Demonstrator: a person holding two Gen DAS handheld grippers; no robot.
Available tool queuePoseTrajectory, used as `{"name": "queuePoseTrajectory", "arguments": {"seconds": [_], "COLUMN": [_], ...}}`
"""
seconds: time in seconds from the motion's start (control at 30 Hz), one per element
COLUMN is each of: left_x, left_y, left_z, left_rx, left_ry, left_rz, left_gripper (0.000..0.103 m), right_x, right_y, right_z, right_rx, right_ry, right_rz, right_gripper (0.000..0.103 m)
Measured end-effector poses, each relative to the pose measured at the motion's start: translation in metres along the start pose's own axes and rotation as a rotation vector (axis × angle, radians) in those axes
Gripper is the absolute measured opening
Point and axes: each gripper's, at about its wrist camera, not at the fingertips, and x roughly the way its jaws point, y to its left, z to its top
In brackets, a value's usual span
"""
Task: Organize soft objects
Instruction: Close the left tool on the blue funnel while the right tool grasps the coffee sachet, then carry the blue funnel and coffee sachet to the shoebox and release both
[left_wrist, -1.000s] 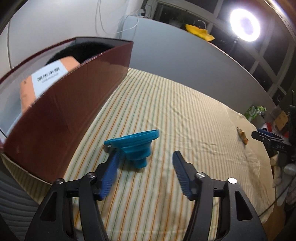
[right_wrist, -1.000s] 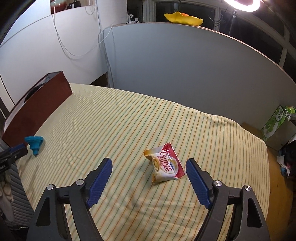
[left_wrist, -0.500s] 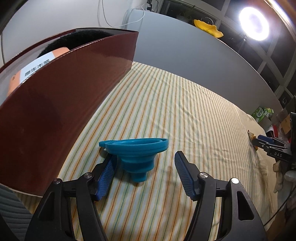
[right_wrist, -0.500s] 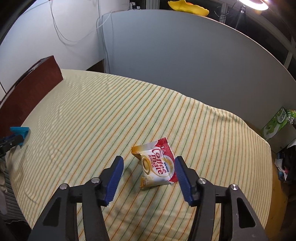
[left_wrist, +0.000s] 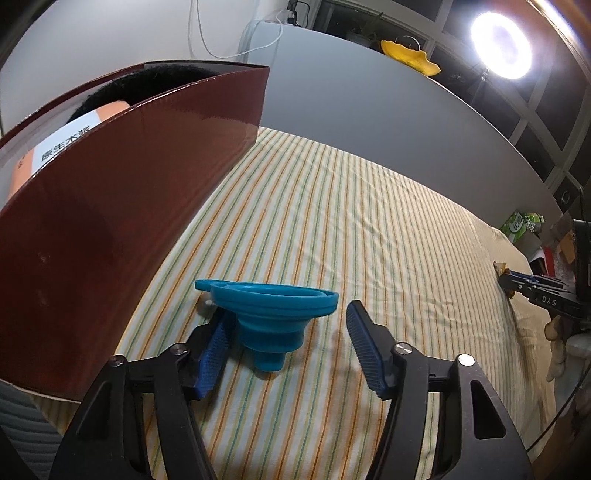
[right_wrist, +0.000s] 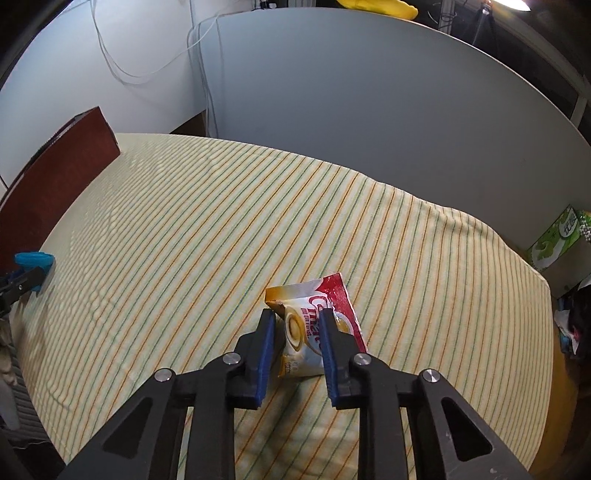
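Observation:
A blue collapsible funnel (left_wrist: 271, 306) stands spout-down on the striped cloth, close to a dark red box (left_wrist: 110, 221) that holds an orange pack and something black. My left gripper (left_wrist: 289, 310) straddles the funnel with its jaws closing. The left pad is against or just behind the funnel's side, and the right pad is still clear of it. A red and white coffee creamer packet (right_wrist: 306, 332) lies near the cloth's right end, pinched between the pads of my right gripper (right_wrist: 296, 314), whose jaws are closing on it. The funnel (right_wrist: 33, 259) also shows at the far left of the right wrist view.
A grey partition panel (right_wrist: 369, 110) borders the back of the bed-like surface. A green carton (right_wrist: 554, 240) sits past the right edge. Cables (right_wrist: 147, 74) hang on the white wall. A ring light (left_wrist: 500, 50) glares at the upper right. Open striped cloth (left_wrist: 351, 221) lies between the two grippers.
My right gripper has come down over the packet and its jaws have gone from wide apart to pinching it. My left gripper has edged closer around the funnel, its jaws slightly narrower.

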Motion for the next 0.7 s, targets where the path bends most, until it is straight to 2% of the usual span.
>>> {"name": "queuePoseTrajectory", "arguments": {"seconds": [0.03,0.17,0.7], "left_x": [-0.001,-0.002,-0.031], "left_y": [0.0,-0.005,-0.01], "left_z": [-0.001,-0.002,0.001], "left_rx": [0.003,0.029,0.049], "left_ry": [-0.001,-0.006,-0.052], "left_rz": [-0.002,-0.021,-0.111], "left_gripper": [0.053,0.051,0.049], "right_x": [-0.001,-0.006,-0.054], "right_y": [-0.001,-0.002,-0.002], "right_z": [0.0,-0.003,-0.014], "right_rx": [0.007,0.016,0.063], "right_ry": [-0.004,-0.017,-0.104], "right_rz": [0.006,0.017,0.045], "right_gripper": [0.018,0.015,0.011]}}
